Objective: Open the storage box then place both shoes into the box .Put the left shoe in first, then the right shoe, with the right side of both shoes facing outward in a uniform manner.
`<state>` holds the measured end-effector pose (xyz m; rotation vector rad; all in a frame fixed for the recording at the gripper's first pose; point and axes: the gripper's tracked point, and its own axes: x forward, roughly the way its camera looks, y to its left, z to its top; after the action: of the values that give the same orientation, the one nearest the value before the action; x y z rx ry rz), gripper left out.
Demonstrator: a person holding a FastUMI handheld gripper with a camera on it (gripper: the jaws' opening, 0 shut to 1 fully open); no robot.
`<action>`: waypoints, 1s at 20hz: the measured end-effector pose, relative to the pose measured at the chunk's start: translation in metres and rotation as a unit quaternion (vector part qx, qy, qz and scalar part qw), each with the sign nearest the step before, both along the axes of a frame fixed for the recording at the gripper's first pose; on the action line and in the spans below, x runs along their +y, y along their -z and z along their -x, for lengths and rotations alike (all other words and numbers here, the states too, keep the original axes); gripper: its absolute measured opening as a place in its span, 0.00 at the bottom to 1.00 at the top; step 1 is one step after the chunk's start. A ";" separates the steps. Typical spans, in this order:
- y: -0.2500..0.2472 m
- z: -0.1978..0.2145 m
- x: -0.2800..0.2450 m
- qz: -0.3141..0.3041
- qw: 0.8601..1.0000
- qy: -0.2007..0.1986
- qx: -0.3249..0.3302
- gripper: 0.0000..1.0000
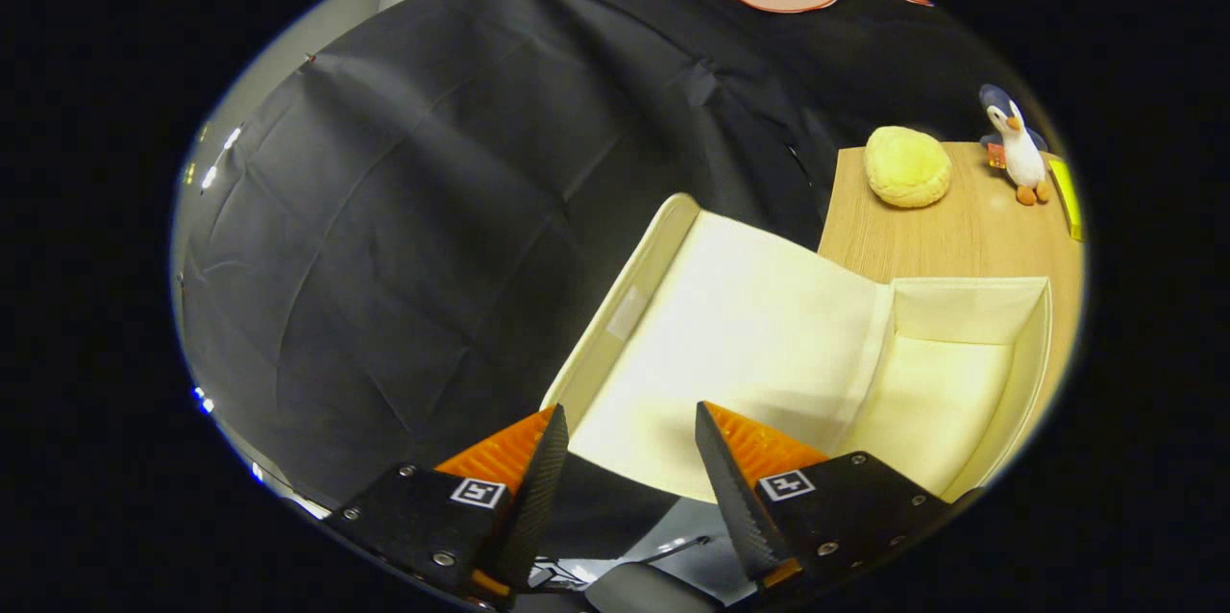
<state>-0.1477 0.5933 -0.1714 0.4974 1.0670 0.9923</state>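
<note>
The box [947, 382] sits open on the wooden table [971, 229], just ahead of the gripper [629, 426] toward two o'clock, its pale inside bare. Its lid [740, 334] is thrown back toward eleven o'clock from the cavity, tilted up and overhanging the table's edge against the black cloth. The two fingers stand apart with nothing between them; the lid's near edge lies just beyond their tips. Neither shoe is in the box, so the loading has not yet begun, by my reading.

The risk I see is the lid: resting at a slant, it could swing shut or be knocked by a finger passing over it, which would block the opening.

Beyond the box, at one o'clock, a yellow cushion [907, 167] and a toy penguin [1015, 144] stand well apart from it.
</note>
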 end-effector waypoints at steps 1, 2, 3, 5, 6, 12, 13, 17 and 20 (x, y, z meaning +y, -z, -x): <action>0.004 -0.001 -0.009 0.010 1.000 0.002 -0.008 0.83; 0.008 -0.003 -0.022 0.018 1.000 0.004 -0.015 0.86; 0.012 -0.003 -0.032 0.025 0.999 0.008 -0.022 0.87; 0.025 -0.012 -0.058 0.042 0.998 0.019 -0.037 0.89; 0.033 -0.019 -0.074 0.053 0.997 0.028 -0.044 0.91; 0.070 -0.056 -0.183 0.111 0.985 0.103 -0.077 0.94; 0.076 -0.061 -0.203 0.125 0.982 0.117 -0.084 0.94; 0.104 -0.058 -0.290 0.159 0.972 0.135 -0.113 0.96; 0.151 -0.052 -0.359 0.230 0.956 0.143 -0.116 0.97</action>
<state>-0.0962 0.2342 -0.3220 0.1407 0.9421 0.5063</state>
